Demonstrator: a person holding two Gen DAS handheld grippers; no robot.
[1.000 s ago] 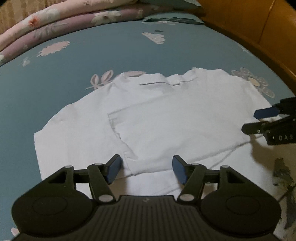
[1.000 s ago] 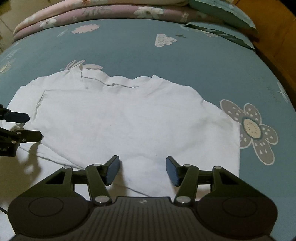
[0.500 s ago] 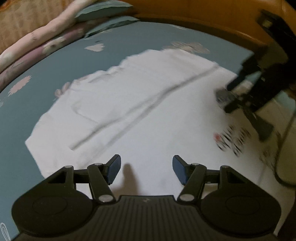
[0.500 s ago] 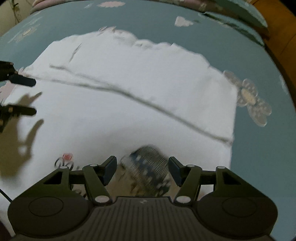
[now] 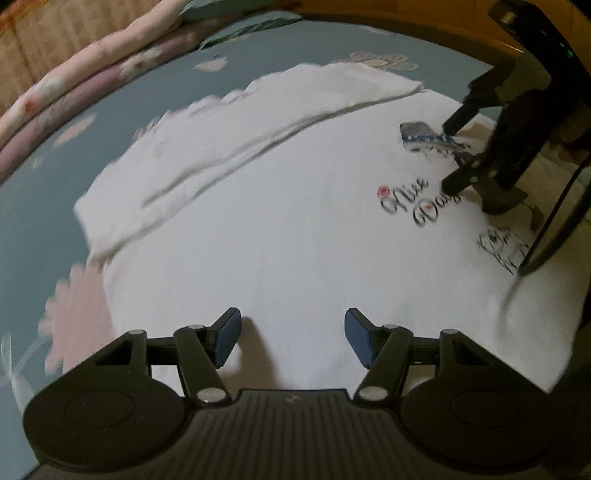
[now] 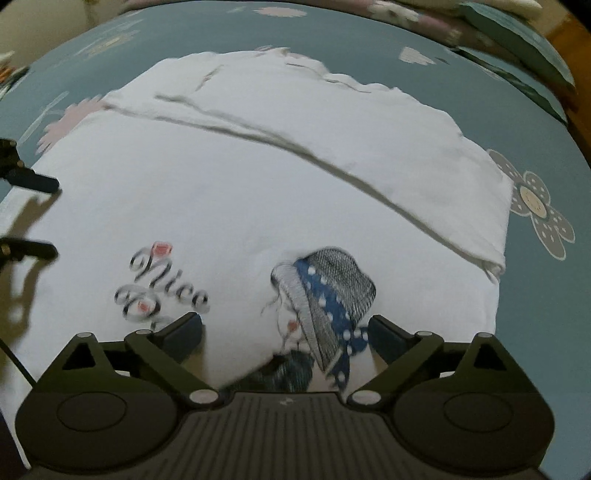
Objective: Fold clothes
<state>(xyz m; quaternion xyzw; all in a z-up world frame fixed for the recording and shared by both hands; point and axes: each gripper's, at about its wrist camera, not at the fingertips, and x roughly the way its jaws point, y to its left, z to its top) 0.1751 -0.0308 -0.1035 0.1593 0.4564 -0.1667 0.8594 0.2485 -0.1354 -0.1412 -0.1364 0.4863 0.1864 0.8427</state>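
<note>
Left gripper point(image 5: 291, 341): fingers spread and opening slightly, nothing between the pads; only flat cloth lies beyond the tips. Right gripper point(image 6: 284, 332): jaws opening to their widest, pads clear of the fabric, the printed hat figure point(image 6: 325, 291) showing in the gap between them.

The white T-shirt point(image 5: 280, 229) lies spread on the blue floral bedsheet point(image 5: 55, 177), directly ahead of and beneath both pairs of fingers, which point steeply down at it. A folded-over layer covers its near part, printed side up, with the script lettering point(image 6: 162, 280) just left of the hat figure. The fold's edge point(image 6: 332, 162) runs as a long dark line slanting across the garment, from far left to near right in the right wrist view; the shirt's long axis appears to follow it. In the left wrist view the right gripper stands on the print side, so it seems nearer that end, the left nearer the plain end.

Surroundings: rolled floral bedding point(image 5: 92, 74) along the far edge, a wooden bed frame point(image 5: 424, 22) behind, a dark cable point(image 5: 554, 229) trailing over the shirt's right part. Nothing stands on the cloth between the grippers.
</note>
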